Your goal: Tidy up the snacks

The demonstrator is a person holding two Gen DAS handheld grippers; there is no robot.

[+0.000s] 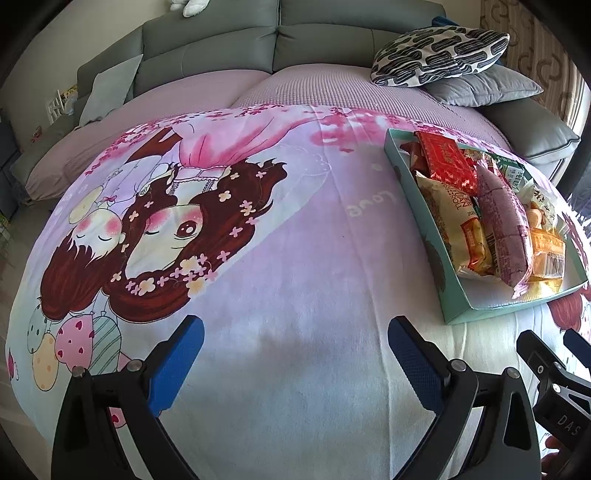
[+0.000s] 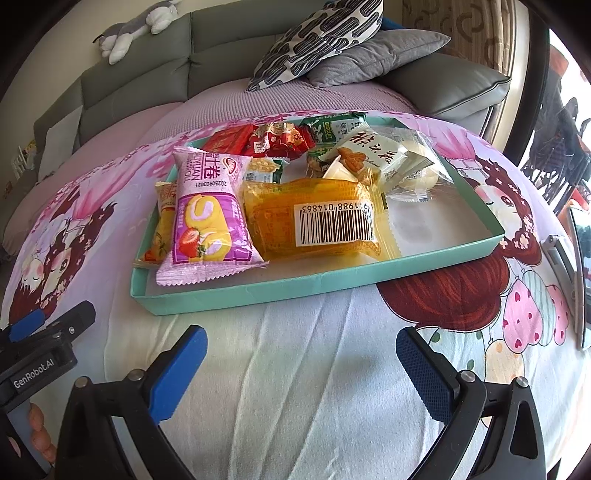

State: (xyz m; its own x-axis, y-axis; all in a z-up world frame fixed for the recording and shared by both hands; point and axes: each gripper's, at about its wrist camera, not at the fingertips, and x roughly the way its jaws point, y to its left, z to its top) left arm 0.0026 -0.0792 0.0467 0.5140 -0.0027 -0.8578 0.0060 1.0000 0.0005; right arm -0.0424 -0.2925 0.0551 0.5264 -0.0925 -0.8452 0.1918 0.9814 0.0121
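Note:
A shallow teal tray rests on the cartoon-print blanket and holds several snack packs. Among them are a pink swiss-roll pack, an orange pack with a barcode, red packs and green-and-white biscuit packs. My right gripper hovers open just in front of the tray, nothing between its fingers. In the left wrist view the same tray lies to the right. My left gripper is open over bare blanket, left of the tray. The right gripper's tip shows at the lower right there.
The blanket covers a round purple cushion in front of a grey sofa. Patterned and grey pillows lie behind the tray. A plush toy sits on the sofa back. A metal-framed object stands at the right edge.

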